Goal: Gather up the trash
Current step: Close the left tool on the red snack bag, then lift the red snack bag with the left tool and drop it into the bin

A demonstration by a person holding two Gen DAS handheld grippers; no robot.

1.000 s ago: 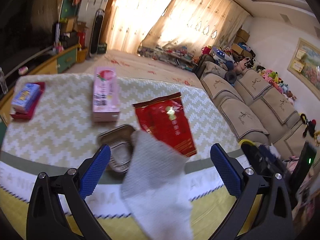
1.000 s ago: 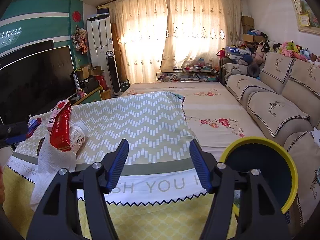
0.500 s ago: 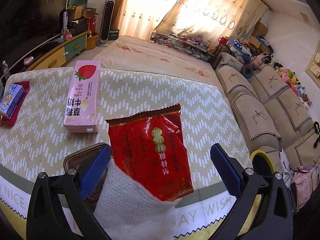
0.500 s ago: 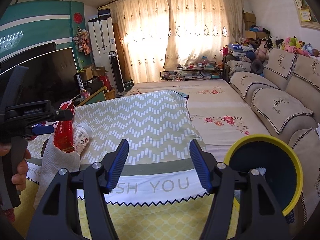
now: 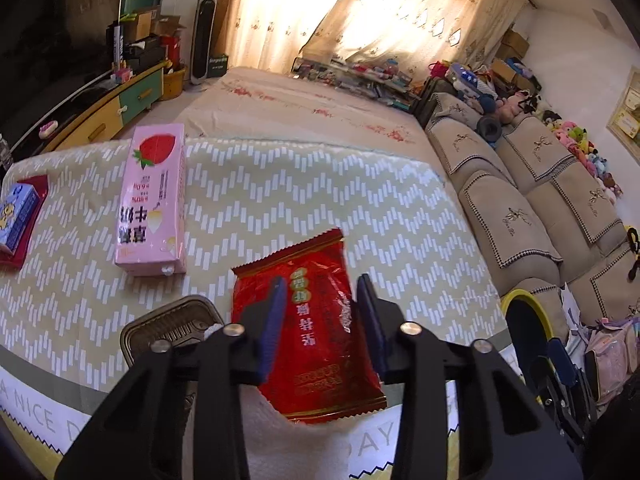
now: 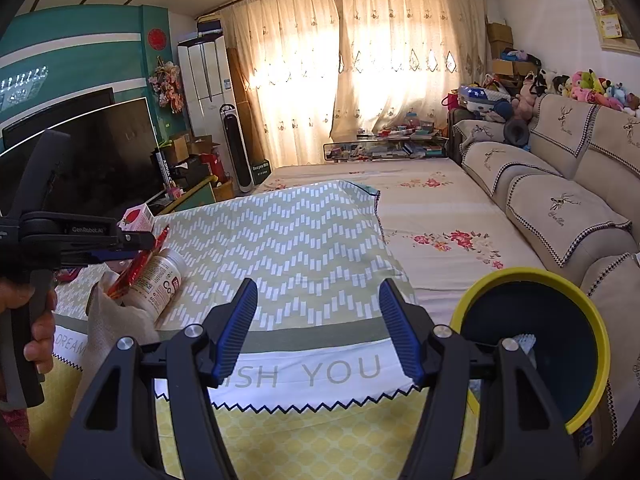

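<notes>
Red foil, crinkled and glossy, makes up the snack packet (image 5: 316,332), the trash item in hand. It lies near the front edge of the bench (image 5: 320,200), which carries a chevron-patterned cloth. Its lower end rests on a white paper towel (image 5: 304,440), and the right wrist view shows it propped at a slant against a white bottle (image 6: 160,280) lying on its side.

Step in hand: grasping the packet. The left tool (image 5: 320,312) has just been closing, and its blue pads now stand narrowly apart with the packet's middle between them. The left pad overlaps the packet's edge; the right pad sits at the other edge. Whether the pads already press the foil cannot be told from either view, though the packet shows no bunching.

Next move, as a judgement: finish the squeeze until the foil gathers, lift clear of the towel and bottle, then carry the packet to the yellow-rimmed bin (image 6: 532,344), which stands off the bench's front right corner. Thin foil may slip or drag the towel along.

The right tool (image 6: 318,332) hangs above the front hem of the cloth, jaws well apart, holding and touching nothing.

Further out on the bench: a dark foil tray (image 5: 172,332) just left of the packet, a pink strawberry milk carton (image 5: 154,204) behind it, and a blue box (image 5: 16,216) at the far left.
</notes>
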